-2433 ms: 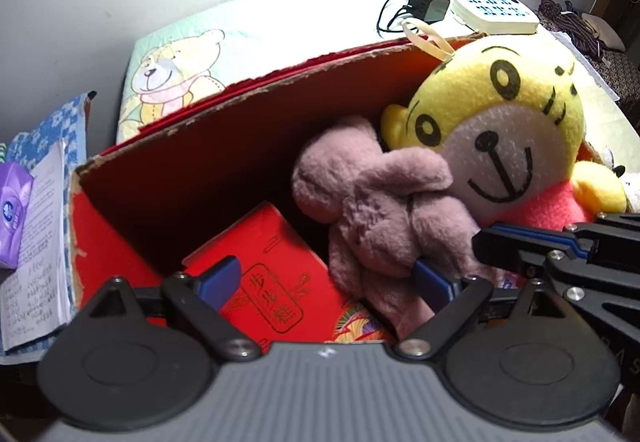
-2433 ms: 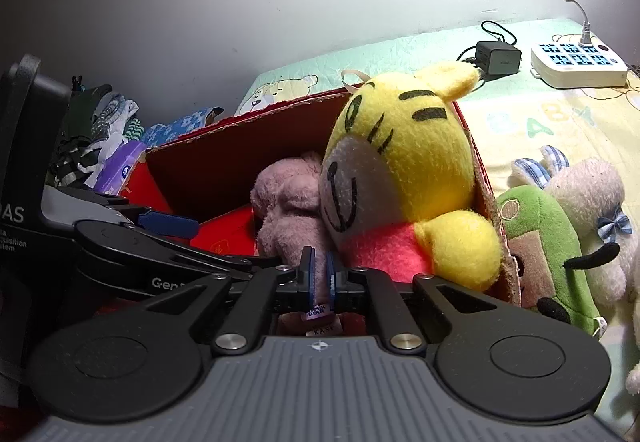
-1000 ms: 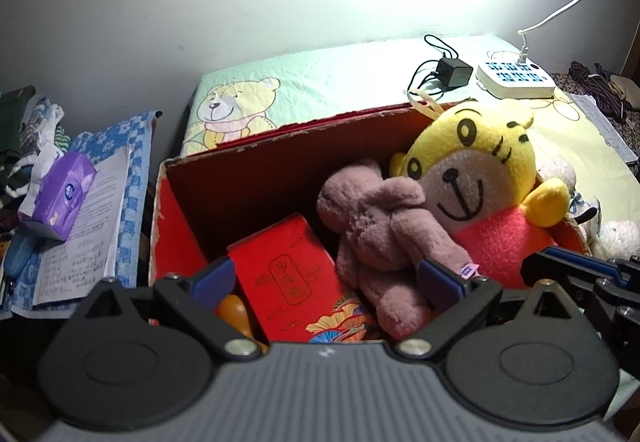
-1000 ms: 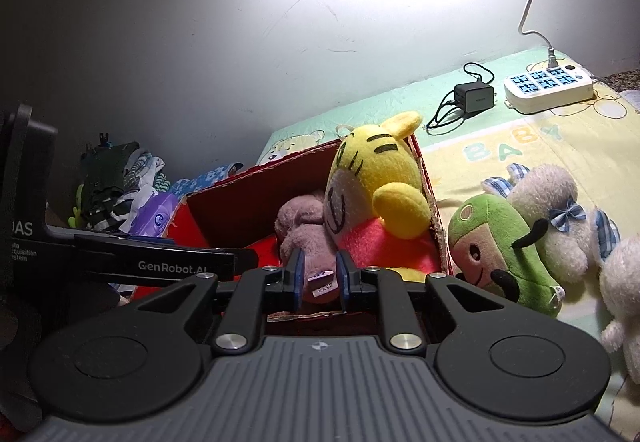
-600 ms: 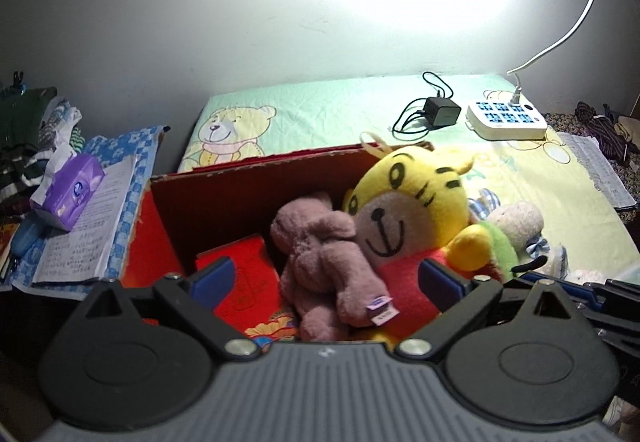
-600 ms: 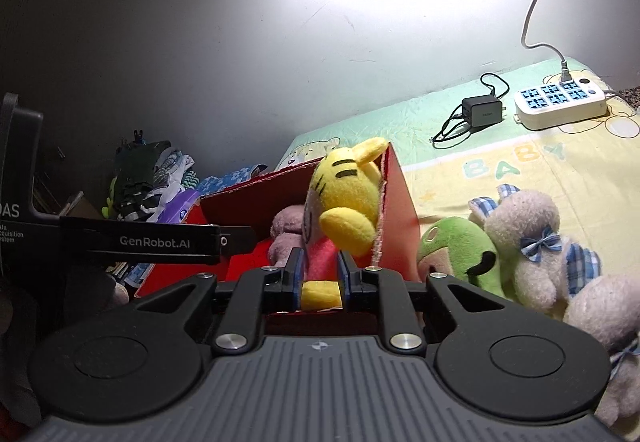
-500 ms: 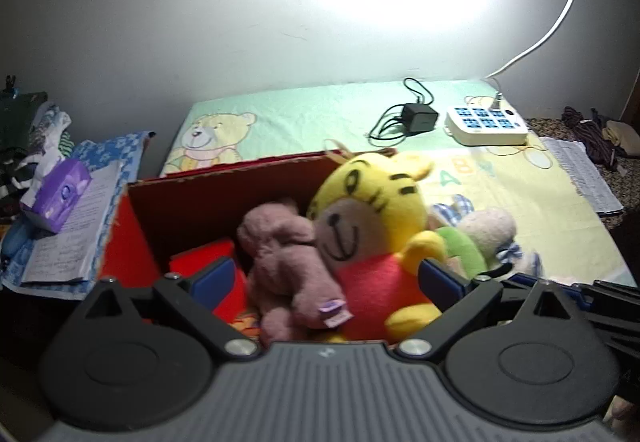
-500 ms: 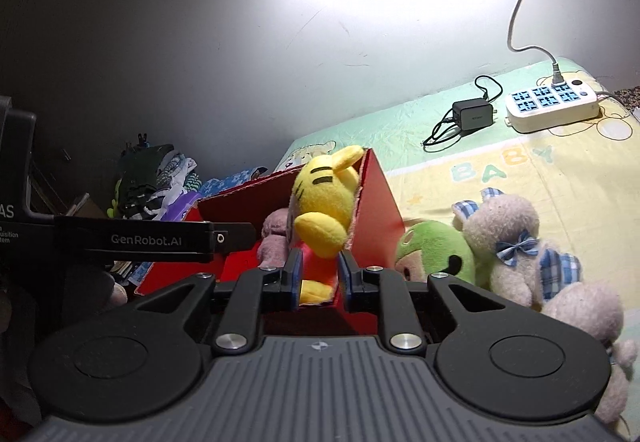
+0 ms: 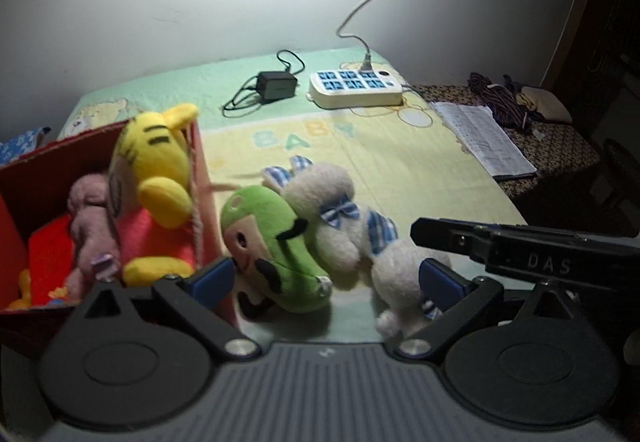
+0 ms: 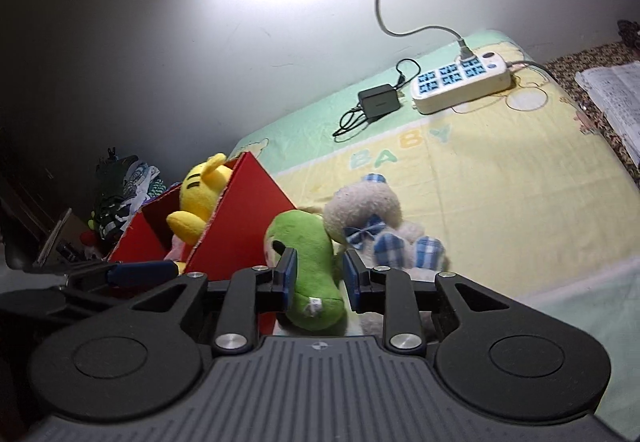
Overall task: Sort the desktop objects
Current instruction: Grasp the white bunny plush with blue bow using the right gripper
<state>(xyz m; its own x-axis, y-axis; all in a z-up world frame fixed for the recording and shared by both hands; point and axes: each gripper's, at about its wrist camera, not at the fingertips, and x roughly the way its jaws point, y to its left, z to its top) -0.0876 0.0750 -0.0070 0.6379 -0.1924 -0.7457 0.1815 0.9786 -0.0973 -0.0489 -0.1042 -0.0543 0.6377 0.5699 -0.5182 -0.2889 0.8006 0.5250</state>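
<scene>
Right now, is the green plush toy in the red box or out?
Out: the green plush toy lies on the mat beside the red box.

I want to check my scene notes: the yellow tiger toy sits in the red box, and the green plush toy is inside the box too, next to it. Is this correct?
Not quite. The yellow tiger toy does sit in the red box, but the green plush toy lies outside it, on the blanket against the box's outer wall. The left wrist view shows this.

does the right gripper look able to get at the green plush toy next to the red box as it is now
Probably yes. The right gripper has its jaws open on either side of the green plush toy, with nothing between them. The cream plush with blue checked bows leans against it, beside the red cardboard box.
</scene>
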